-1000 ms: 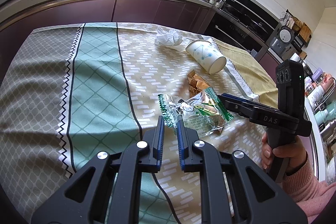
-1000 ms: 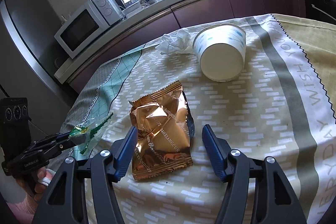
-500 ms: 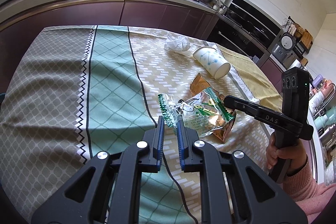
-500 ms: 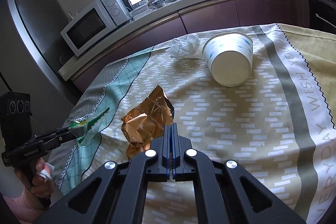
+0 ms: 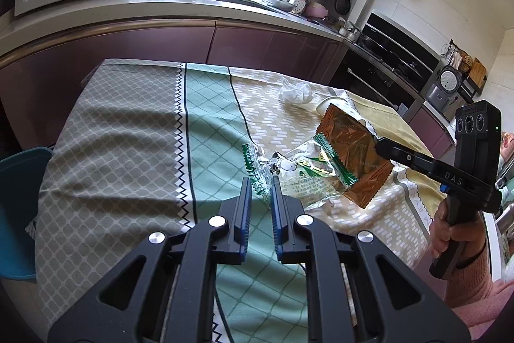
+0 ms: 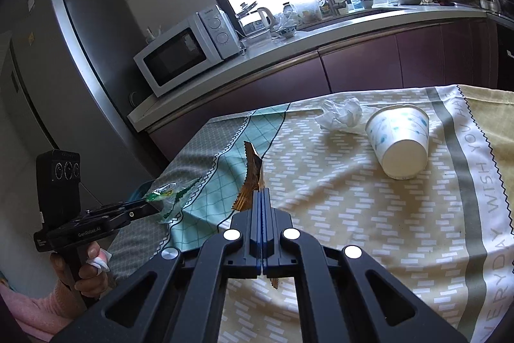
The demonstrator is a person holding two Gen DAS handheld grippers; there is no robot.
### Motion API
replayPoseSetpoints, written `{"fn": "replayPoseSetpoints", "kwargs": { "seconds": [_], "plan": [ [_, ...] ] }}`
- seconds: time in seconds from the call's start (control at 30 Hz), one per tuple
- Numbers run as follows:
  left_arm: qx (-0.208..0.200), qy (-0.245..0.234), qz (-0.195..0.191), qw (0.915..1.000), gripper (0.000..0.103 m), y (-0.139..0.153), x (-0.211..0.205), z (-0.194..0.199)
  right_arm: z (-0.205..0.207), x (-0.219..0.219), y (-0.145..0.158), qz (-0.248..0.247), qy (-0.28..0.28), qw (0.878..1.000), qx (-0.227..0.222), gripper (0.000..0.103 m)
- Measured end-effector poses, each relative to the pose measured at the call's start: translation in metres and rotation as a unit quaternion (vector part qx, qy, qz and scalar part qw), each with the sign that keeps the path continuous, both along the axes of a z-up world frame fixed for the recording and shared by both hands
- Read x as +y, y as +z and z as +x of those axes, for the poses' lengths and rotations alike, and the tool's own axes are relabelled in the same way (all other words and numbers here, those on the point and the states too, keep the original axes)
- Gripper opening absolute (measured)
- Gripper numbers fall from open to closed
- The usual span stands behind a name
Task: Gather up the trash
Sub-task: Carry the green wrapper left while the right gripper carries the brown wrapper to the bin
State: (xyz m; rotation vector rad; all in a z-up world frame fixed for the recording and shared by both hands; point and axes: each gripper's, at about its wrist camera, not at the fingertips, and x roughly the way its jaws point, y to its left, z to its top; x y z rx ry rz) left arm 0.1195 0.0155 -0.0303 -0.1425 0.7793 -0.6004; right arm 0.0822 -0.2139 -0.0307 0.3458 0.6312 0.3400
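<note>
My left gripper (image 5: 261,182) is shut on a clear wrapper with green print (image 5: 302,179) and holds it above the tablecloth; it also shows in the right wrist view (image 6: 170,198). My right gripper (image 6: 262,193) is shut on a copper foil wrapper (image 6: 252,179), lifted edge-on off the table; in the left wrist view the foil wrapper (image 5: 353,150) hangs from the right gripper (image 5: 380,147). A crumpled white tissue (image 6: 342,113) and a tipped paper cup (image 6: 400,145) lie on the far side of the table.
The table carries a patterned cloth (image 6: 369,230) in grey, green and beige bands. A blue bin (image 5: 16,211) stands by the table's left edge. Behind are a counter with a microwave (image 6: 189,50), a sink and a fridge (image 6: 57,60).
My right gripper shut on the foil wrapper and lifted it off the table. Both grippers rose and drew back from the table. The left gripper kept hold of the clear wrapper.
</note>
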Motion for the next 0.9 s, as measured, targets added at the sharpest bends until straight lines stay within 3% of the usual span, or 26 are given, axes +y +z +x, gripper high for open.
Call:
{"fn": "replayPoseSetpoints", "kwargs": {
  "seconds": [0.47, 0.9],
  "plan": [
    [-0.031, 0.098, 0.021, 0.9945, 0.012, 0.023, 0.095, -0.019, 0.032, 0.077, 0.04, 0.004, 0.103, 0.994, -0.042, 0.0],
    [-0.037, 0.234, 0.055, 0.9699, 0.012, 0.027, 0.21, -0.022, 0.086, 0.192, 0.052, 0.031, 0.222, 0.974, -0.039, 0.0]
  ]
}}
